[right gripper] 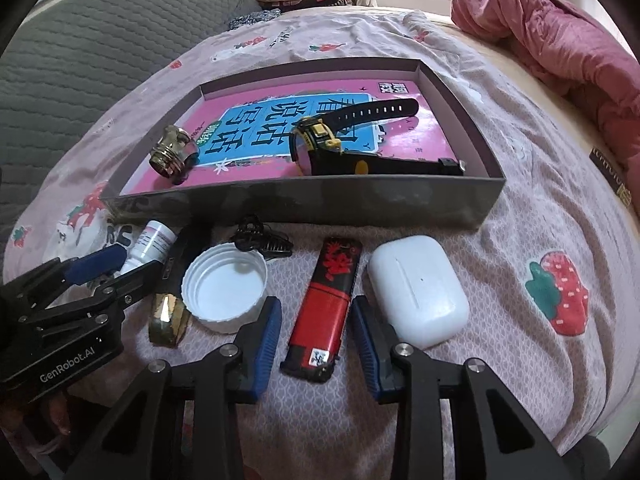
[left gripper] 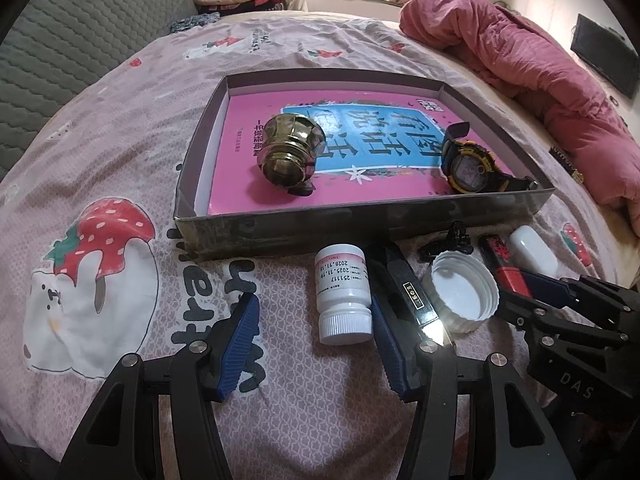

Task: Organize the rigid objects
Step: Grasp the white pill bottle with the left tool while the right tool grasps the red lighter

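Red and black lighter (right gripper: 322,312) lying on the bed between the right gripper (right gripper: 316,340) fingers, pads apart and not touching it, white bottle (left gripper: 343,294) beside the left gripper (left gripper: 316,344), fingers apart, box (right gripper: 304,200) beyond

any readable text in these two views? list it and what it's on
"251117", "2025.11.18", "2028.11.18": white pill bottle, printed upside down.
"GenRobot.AI": left gripper body.
"DAS": right gripper body.
Large Chinese characters: pink book in the box; small print unreadable.
Lighter and bedsheet lettering: only partly visible, unreadable.
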A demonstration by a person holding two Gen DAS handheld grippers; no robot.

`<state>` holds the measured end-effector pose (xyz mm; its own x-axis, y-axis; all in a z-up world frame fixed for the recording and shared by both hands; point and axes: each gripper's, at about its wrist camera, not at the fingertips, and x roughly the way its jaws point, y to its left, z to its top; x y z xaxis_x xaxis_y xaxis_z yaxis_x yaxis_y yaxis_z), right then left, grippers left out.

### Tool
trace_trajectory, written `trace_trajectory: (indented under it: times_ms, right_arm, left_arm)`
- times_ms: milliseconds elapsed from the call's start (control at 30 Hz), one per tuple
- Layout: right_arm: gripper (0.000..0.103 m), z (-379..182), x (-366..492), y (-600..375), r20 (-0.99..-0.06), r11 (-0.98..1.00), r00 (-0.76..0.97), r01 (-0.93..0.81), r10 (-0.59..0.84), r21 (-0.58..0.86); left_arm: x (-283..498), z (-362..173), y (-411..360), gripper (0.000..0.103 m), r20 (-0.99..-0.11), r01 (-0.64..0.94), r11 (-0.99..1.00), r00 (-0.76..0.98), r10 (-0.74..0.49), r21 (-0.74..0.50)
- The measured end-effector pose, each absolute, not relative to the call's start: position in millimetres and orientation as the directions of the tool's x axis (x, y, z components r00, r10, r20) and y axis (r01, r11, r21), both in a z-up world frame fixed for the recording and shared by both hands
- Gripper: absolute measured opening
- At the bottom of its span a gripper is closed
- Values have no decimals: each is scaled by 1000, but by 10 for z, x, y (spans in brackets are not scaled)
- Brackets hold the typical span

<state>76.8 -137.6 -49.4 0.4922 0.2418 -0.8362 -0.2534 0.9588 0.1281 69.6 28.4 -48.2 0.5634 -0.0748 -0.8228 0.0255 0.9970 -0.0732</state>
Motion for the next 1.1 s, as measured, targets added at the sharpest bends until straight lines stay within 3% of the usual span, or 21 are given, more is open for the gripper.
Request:
trace_trajectory:
  times_ms: [400, 867, 1100]
  right_arm:
    - [25, -548, 900, -1345, -831, 967, 512, -229, 220, 115]
    - [23, -567, 920, -1318, -829, 963, 518, -253, 212, 89]
    - [23, -554, 896, -1375, -823, 957, 514, -264, 244, 118]
  left_arm:
    - [782, -516, 254, 58, -814, 9, 999, 579, -46, -50]
    - [881, -574, 242, 57, -809, 18, 1000, 588, -27, -21]
    - [888, -551, 281, 28, -806, 49, 998, 588, -66, -46]
